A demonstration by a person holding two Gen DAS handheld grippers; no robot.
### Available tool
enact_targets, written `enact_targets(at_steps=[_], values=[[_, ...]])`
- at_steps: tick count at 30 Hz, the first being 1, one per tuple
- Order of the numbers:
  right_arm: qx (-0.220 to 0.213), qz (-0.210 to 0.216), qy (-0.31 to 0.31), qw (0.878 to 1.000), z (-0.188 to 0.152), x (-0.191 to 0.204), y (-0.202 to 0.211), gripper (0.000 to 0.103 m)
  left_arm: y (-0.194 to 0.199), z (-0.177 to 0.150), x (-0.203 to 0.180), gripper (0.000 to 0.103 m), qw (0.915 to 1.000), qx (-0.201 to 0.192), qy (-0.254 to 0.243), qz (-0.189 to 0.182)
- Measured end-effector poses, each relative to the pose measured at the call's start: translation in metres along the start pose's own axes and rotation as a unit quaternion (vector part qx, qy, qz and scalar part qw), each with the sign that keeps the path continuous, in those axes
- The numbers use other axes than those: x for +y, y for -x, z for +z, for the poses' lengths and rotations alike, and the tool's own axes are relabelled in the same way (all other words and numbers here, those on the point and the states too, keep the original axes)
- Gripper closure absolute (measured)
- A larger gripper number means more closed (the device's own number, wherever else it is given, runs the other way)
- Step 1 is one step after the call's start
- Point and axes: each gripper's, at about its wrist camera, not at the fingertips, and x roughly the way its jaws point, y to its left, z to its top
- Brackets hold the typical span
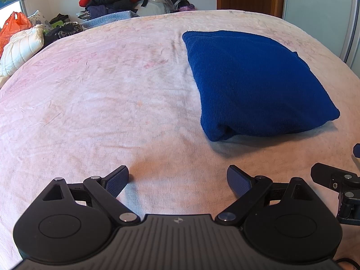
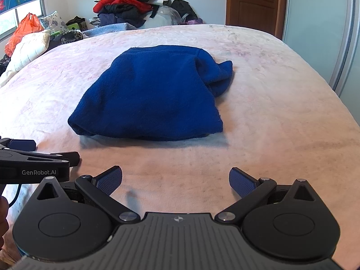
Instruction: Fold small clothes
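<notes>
The blue garment is a deep royal-blue knit piece, thick and soft, lying folded into a compact, roughly square bundle on the pink bedspread. Its top face is smooth and flat. The near edge is a rounded fold, with layers showing at the near left corner. In the right wrist view, the blue garment shows a loose bunched flap sticking out at its far right corner. It sits toward the middle of the bed, nearer the right edge than the left, and touches nothing else.
</notes>
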Motion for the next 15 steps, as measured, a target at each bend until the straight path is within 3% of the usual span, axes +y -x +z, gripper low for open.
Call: enact_targets(at_steps=[15], values=[[0.004, 0.004, -0.007, 1.0, -0.0001, -0.0068, -0.0066, 0.001, -0.0004, -0.0005, 0.0003, 0.008, 1.0, 0.0, 0.0, 0.0]])
